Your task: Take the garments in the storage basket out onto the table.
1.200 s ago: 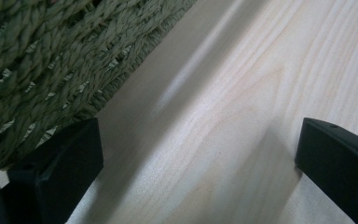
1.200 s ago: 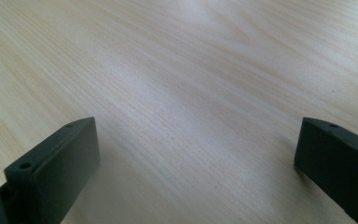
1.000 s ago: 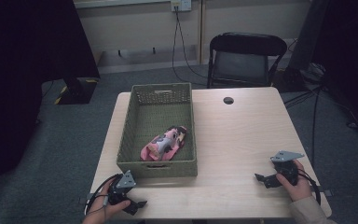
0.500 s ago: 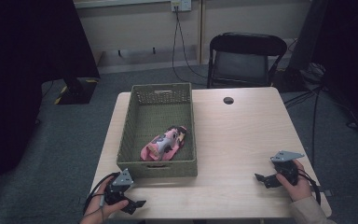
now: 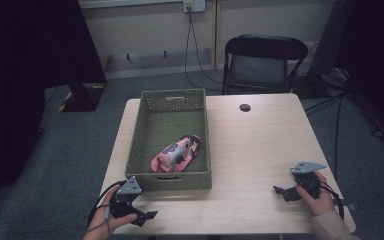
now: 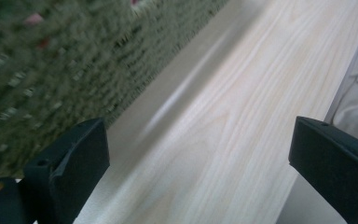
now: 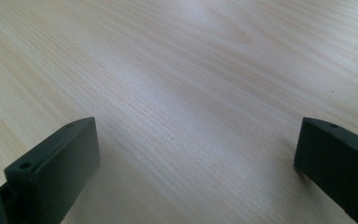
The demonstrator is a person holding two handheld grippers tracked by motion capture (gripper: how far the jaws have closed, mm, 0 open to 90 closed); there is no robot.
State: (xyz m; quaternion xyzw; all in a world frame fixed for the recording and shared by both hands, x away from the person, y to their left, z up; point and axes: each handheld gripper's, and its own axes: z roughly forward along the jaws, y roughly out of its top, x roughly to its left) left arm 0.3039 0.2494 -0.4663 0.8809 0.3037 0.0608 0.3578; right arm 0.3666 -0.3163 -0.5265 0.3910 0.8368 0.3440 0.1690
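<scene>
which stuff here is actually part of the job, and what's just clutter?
In play: green basket; pink slipper inside it; left gripper and right gripper, both open on the table.
Lying about: folding chair; black disc.

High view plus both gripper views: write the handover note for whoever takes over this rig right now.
Left gripper: jaws open, nothing held, low over the table's near edge just in front of the green woven basket.
Right gripper: jaws open, nothing held, resting near the table's right front corner, far from the basket.
The pink patterned shoe lies inside the basket, toward its near end, touched by neither gripper.
Done: nothing visibly handled.
Left: probably the left gripper should go for the basket or the shoe, being closest.
</scene>
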